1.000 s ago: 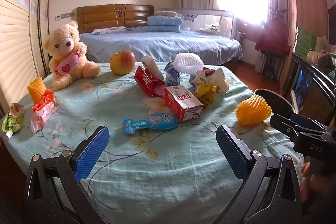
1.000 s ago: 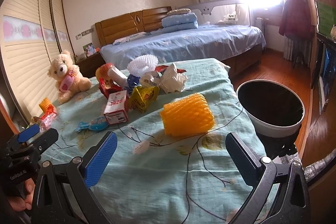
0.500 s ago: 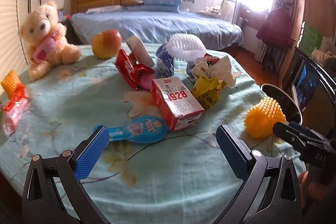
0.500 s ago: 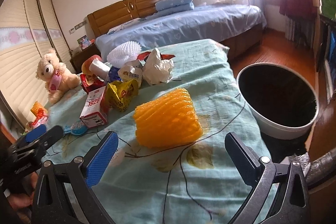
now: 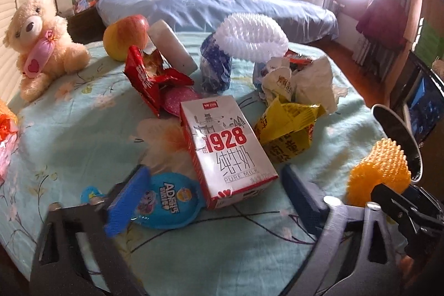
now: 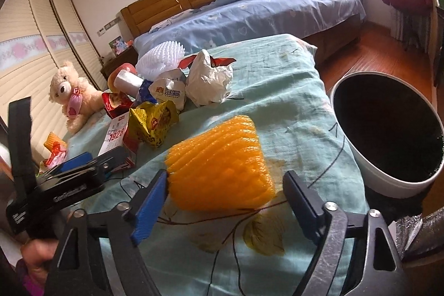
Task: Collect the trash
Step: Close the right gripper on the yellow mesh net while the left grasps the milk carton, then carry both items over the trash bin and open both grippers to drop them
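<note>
A white and red milk carton point(image 5: 226, 146) lies on the table's light blue cloth point(image 5: 83, 135), its near end between the open jaws of my left gripper point(image 5: 213, 197). A blue round wrapper point(image 5: 166, 204) lies by the left finger. An orange foam fruit net point(image 6: 222, 168) lies between the open jaws of my right gripper point(image 6: 224, 201); it also shows in the left wrist view point(image 5: 380, 171). Behind lie a yellow wrapper point(image 5: 288, 126), a red wrapper point(image 5: 147, 79), crumpled white paper point(image 6: 211, 79) and a white foam net point(image 5: 251, 36).
A white bin with a black liner point(image 6: 388, 129) stands on the floor right of the table. A teddy bear point(image 5: 38, 40) and an apple point(image 5: 126, 36) sit at the table's far left. A bed point(image 5: 222, 4) lies behind.
Both grippers moved forward. The left now has the milk carton's end between its jaws; the right now straddles the orange foam net. Both stay open.
</note>
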`<state>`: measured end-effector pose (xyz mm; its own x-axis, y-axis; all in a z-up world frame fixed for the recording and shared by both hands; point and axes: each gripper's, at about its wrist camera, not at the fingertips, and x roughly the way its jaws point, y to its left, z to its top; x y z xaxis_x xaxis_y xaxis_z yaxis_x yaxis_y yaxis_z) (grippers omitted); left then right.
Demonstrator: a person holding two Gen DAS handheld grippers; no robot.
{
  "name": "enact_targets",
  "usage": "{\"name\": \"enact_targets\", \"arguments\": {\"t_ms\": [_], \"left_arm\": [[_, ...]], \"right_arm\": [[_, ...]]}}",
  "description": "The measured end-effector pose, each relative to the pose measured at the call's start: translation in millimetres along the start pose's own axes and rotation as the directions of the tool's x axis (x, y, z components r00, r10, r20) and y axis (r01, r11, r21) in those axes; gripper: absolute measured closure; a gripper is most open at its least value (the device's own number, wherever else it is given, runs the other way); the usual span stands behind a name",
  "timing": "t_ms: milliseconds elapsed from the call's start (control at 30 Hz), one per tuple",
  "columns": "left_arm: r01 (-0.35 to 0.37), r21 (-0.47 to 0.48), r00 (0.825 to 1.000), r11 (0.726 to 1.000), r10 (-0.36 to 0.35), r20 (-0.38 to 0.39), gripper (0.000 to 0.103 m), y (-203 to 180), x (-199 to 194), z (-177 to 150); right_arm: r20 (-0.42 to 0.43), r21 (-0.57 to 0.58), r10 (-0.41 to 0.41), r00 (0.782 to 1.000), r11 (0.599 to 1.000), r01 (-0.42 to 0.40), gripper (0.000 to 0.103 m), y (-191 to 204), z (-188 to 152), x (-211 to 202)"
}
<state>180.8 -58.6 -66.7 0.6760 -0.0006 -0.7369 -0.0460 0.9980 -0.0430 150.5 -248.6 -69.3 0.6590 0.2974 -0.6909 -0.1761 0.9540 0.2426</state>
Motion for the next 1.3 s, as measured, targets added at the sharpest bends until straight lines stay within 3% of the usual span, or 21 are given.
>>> {"name": "enact_targets", "arguments": {"t_ms": [67, 100, 133, 300, 567, 1000, 1300], "left_arm": [[0.021, 0.005, 1.0, 1.0, -0.021, -0.002, 0.028, 0.8, 1.1, 0.1], [0.031, 0.01, 1.0, 0.999, -0.031, 0.004, 0.045, 0.3, -0.7, -0.5], [0.032, 0.021, 0.999, 0.999, -0.032, -0.003, 0.047, -1.3, -0.5, -1.5], [0.065, 0.016, 0.997, 0.998, -0.066, 0.031, 0.05, 2.8, -14.2, -8.1], [0.148, 0.026, 0.985, 0.989, -0.15, 0.09, 0.054, 2.2, -48.2, -23.4], [0.231, 0.123, 0.955, 0.965, -0.249, 0.163, 0.054, -27.6, -89.1, -36.6], [0.29, 0.203, 0.936, 0.935, -0.321, 0.141, 0.054, -65.9, -92.7, -40.4]], "right_arm": [[-0.013, -0.001, 0.008, 1.0, 1.0, -0.008, 0.031, -0.8, 1.0, 3.1], [-0.012, -0.001, 0.009, 1.0, 1.0, -0.009, 0.034, -1.2, 0.9, 3.8], [-0.011, -0.001, 0.011, 1.0, 1.0, -0.011, 0.036, -1.5, 0.8, 4.3], [0.007, 0.001, 0.025, 1.0, 1.0, -0.025, 0.047, -1.4, -2.3, 0.7], [0.048, 0.009, 0.037, 0.998, 0.999, -0.038, 0.053, 0.0, -10.5, -17.5], [0.117, 0.063, 0.01, 0.993, 0.998, -0.017, 0.054, -17.8, -16.8, -50.9], [0.14, 0.109, -0.031, 0.99, 0.994, 0.016, 0.054, -38.6, -21.0, -64.8]]}}
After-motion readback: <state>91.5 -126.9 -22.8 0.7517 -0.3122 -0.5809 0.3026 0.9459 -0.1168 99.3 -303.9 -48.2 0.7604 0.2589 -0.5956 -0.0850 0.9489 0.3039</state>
